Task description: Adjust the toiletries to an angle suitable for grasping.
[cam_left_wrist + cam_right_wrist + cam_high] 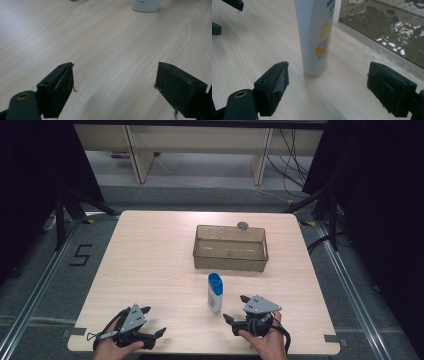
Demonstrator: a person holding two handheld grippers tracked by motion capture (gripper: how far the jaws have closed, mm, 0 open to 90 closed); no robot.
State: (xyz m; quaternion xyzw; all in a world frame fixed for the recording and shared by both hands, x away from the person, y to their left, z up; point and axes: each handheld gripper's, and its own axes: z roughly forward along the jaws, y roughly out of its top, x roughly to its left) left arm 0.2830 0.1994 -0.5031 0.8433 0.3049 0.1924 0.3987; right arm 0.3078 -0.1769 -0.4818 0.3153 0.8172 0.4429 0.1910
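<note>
Claw on the right [235,309], jaws spread wide and holding nothing, low over the tabletop [150,265] near its front edge, in the grip of the person's right hand [267,340]. Just ahead of those jaws in the right gripper view, a white bottle [314,37] standing upright on the wood, apart from both jaws and a little nearer the left one, with yellow and blue print on its front. From the high view, the same bottle [215,292] with a blue cap, between the two claws but closer to the right one, near the middle of the tabletop's front half. Beyond the bottle, a clear smoky bin [230,249], rectangular and open-topped, nothing visible inside, its wall showing at the upper right of the right gripper view [387,30]. At the bin's far rim, a small round grey object [243,225], too small to identify, possibly a knob or a cap. Claw on the left [152,320], likewise wide open and empty, near the front left of the tabletop in the left hand [112,347], well apart from the bottle; only the bottle's white base [147,5] at the top edge of the left gripper view, bare wood between the jaws.
</note>
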